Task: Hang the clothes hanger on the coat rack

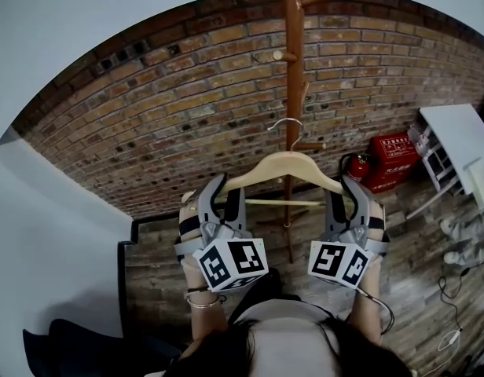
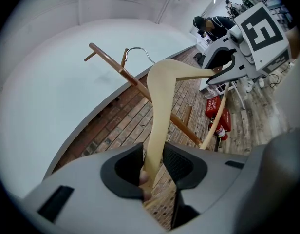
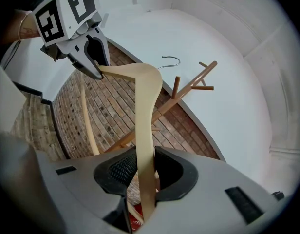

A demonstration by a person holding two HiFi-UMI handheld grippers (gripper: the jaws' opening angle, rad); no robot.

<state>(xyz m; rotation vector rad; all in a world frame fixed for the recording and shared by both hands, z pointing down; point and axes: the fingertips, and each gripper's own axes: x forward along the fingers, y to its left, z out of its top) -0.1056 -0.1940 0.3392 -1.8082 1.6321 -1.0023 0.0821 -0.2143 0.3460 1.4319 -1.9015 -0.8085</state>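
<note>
**Head view: hanger held up before the coat rack**

The left tongs are clamped on the hanger's left arm and the right tongs on its right arm. The hanger sits level between them, its hook just beside the rack's pole.

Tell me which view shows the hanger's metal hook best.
Head view: the metal hook shows whole and face-on against the coat rack post. Both gripper views catch it small and far off, past the hanger arm.
</note>
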